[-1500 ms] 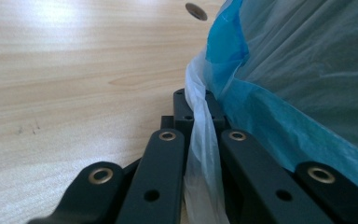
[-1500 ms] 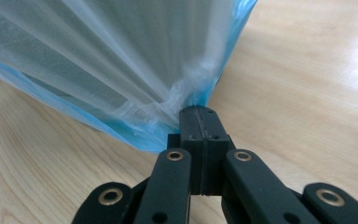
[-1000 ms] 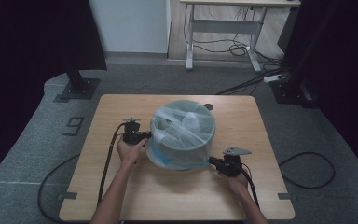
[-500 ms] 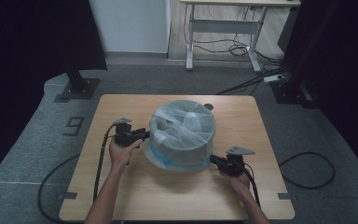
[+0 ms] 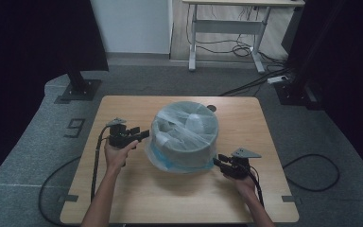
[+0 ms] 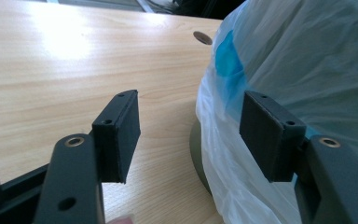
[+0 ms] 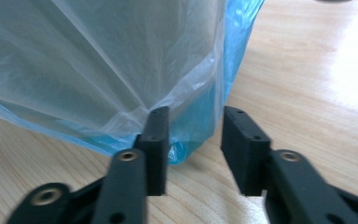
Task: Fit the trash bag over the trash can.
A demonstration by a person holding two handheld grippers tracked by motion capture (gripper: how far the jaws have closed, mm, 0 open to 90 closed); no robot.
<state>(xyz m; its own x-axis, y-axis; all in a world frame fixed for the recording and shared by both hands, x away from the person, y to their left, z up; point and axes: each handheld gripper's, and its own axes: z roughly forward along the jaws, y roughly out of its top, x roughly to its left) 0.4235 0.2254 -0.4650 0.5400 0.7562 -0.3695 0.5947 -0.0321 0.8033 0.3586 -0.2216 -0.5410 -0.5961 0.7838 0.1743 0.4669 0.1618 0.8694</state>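
A round grey bin (image 5: 184, 156) stands in the middle of the wooden table (image 5: 132, 194), with a thin pale blue plastic bag (image 5: 185, 127) pulled over it. My left gripper (image 5: 143, 135) is just left of the bin. Its jaws have just been opening and stand open, and the bag's side (image 6: 307, 70) lies by the right pad (image 6: 265, 135), above the bin's base (image 6: 196, 149). My right gripper (image 5: 217, 160) is at the bin's front right. Its jaws have also just been opening, and the bag's blue hem (image 7: 191, 135) hangs loose between them.
A round cable hole (image 5: 211, 108) sits in the table behind the bin. Cables trail from both grippers over the table's front edge. On the floor are black stand bases (image 5: 78, 88), a white desk frame (image 5: 227, 28) and loose cables (image 5: 312, 175).
Both grippers were shut on the bag and have let go of it. The left hand drew back a little to the left, away from the bin. The right hand stayed in place.
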